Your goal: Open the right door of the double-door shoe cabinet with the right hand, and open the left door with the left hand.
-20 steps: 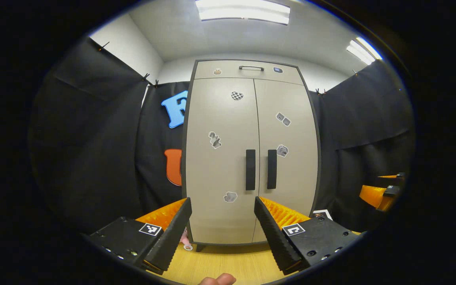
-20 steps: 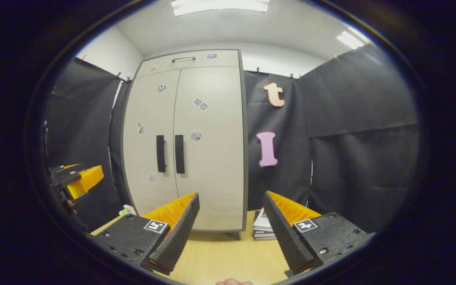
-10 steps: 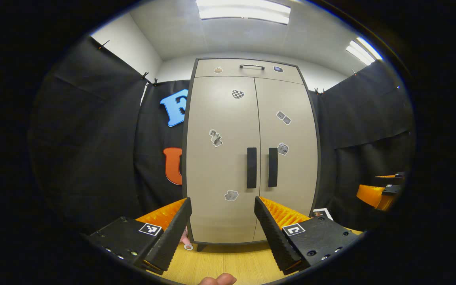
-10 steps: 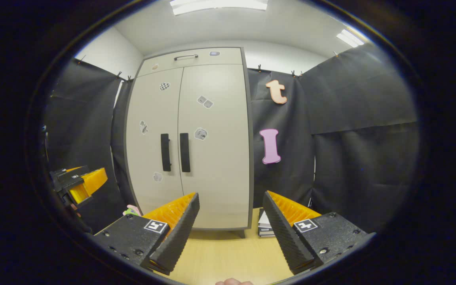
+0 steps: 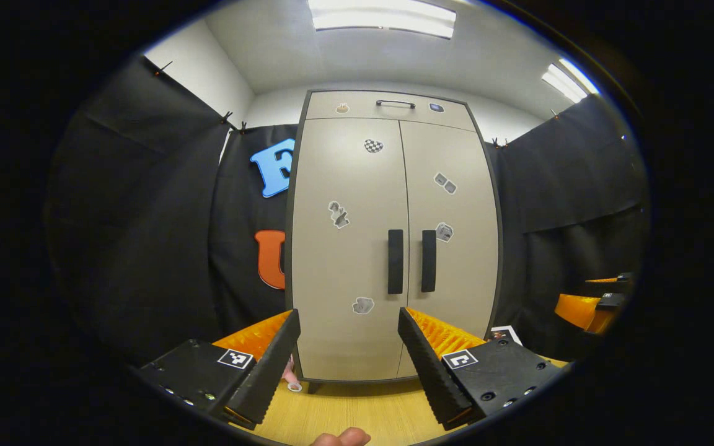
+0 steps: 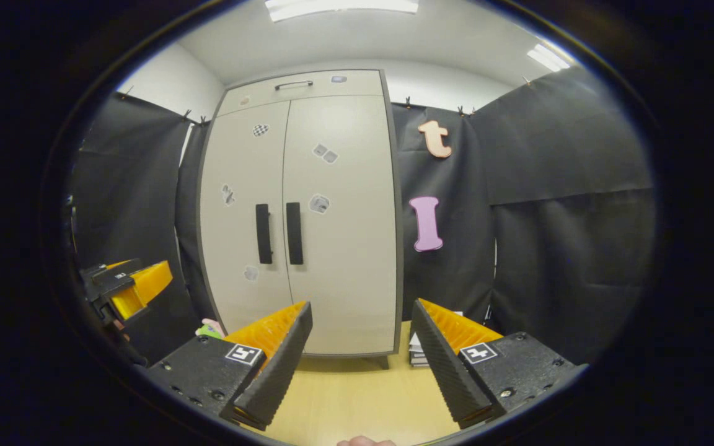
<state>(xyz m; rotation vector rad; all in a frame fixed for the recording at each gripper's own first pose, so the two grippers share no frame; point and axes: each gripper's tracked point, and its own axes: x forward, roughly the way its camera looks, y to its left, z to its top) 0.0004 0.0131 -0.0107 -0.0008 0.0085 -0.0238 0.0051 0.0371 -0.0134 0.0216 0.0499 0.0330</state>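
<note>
A tall beige double-door shoe cabinet (image 5: 357, 204) (image 6: 332, 248) stands on the wooden floor with both doors shut. Two dark vertical handles sit side by side at the middle seam: the left door handle (image 5: 395, 261) (image 6: 263, 225) and the right door handle (image 5: 429, 260) (image 6: 294, 224). My left gripper (image 5: 349, 362) is open, some way short of the cabinet front, with nothing between its fingers. My right gripper (image 6: 361, 359) is open too, pointing at the cabinet's right edge. The right gripper (image 5: 589, 303) shows at the far right of the left gripper view, and the left gripper (image 6: 124, 288) at the left of the right gripper view.
A drawer with a metal handle (image 5: 395, 103) tops the cabinet. A stack of books (image 6: 419, 353) lies on the floor right of the cabinet. Small pink and green items (image 6: 208, 328) lie at its left foot. Black cloth walls close in both sides.
Both views have drifted slightly: the cabinet has grown a little in the right gripper view and shifted right there. Both grippers stay open; doors stay shut.
</note>
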